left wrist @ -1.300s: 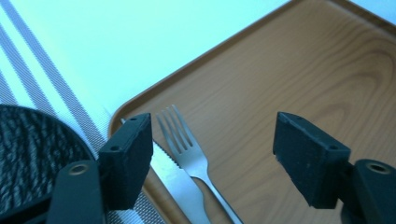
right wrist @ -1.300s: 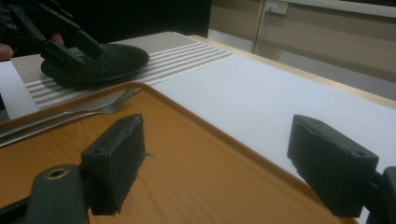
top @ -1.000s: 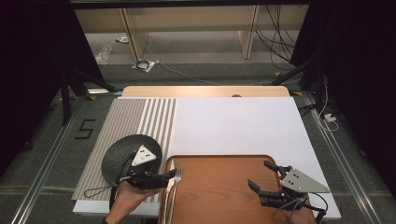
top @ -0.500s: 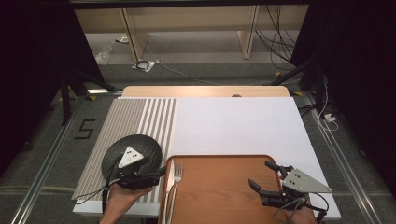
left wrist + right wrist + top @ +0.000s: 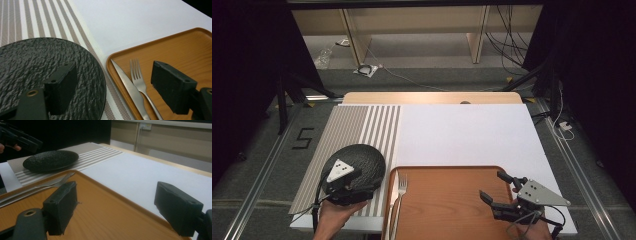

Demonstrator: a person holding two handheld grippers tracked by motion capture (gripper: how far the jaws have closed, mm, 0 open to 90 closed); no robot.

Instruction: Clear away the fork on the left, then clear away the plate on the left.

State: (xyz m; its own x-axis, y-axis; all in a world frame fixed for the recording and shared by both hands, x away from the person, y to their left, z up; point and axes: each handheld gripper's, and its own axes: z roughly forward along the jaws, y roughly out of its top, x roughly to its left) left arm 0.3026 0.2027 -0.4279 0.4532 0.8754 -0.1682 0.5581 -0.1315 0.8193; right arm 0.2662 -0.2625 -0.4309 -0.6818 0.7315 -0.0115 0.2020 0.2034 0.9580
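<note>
A black 5 point(image 5: 303, 138) marks the floor point(image 5: 257, 150).

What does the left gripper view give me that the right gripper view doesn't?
Left gripper view: a close look down on the knife and fork, side by side at the tray's edge, and the black plate's rough top. Right gripper view: the left tongs past the plate, and the table's far edge. Both: plate, tray, cutlery, striped mat, white cloth.
</note>
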